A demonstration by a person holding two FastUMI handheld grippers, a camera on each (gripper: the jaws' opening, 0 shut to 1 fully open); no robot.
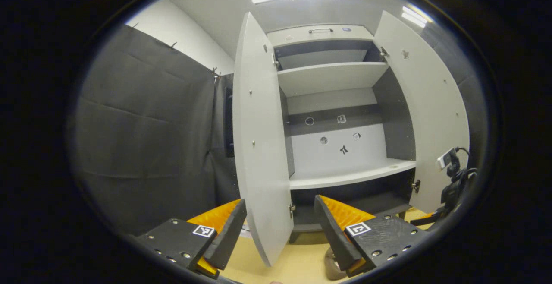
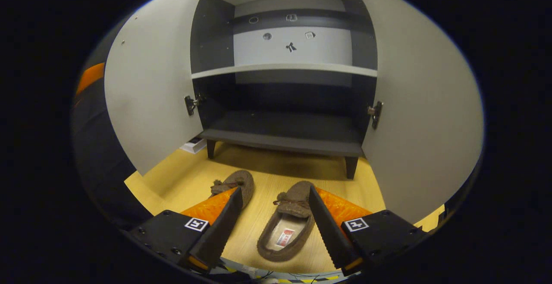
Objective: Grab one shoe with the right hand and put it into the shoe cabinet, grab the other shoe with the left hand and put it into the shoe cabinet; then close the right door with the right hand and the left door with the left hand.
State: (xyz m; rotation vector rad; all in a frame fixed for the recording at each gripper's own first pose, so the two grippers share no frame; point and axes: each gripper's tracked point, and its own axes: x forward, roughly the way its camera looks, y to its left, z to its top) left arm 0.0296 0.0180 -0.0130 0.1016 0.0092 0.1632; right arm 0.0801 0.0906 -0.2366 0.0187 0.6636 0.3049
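Two brown slippers lie on the wooden floor in front of the shoe cabinet. The right slipper lies between the fingers of my right gripper, which hangs open above it without touching it. The left slipper sits beside it, partly behind that gripper's left finger. Both cabinet doors stand wide open: the left door and the right door. In the left gripper view my left gripper is open, held higher, with the lower edge of the left door between its fingers. A bit of a slipper peeks out at the bottom.
The cabinet has a dark bottom shelf and pale upper shelves, all bare. It stands on short legs. A white flat object lies on the floor at the cabinet's left. A camera on a stand is at the right.
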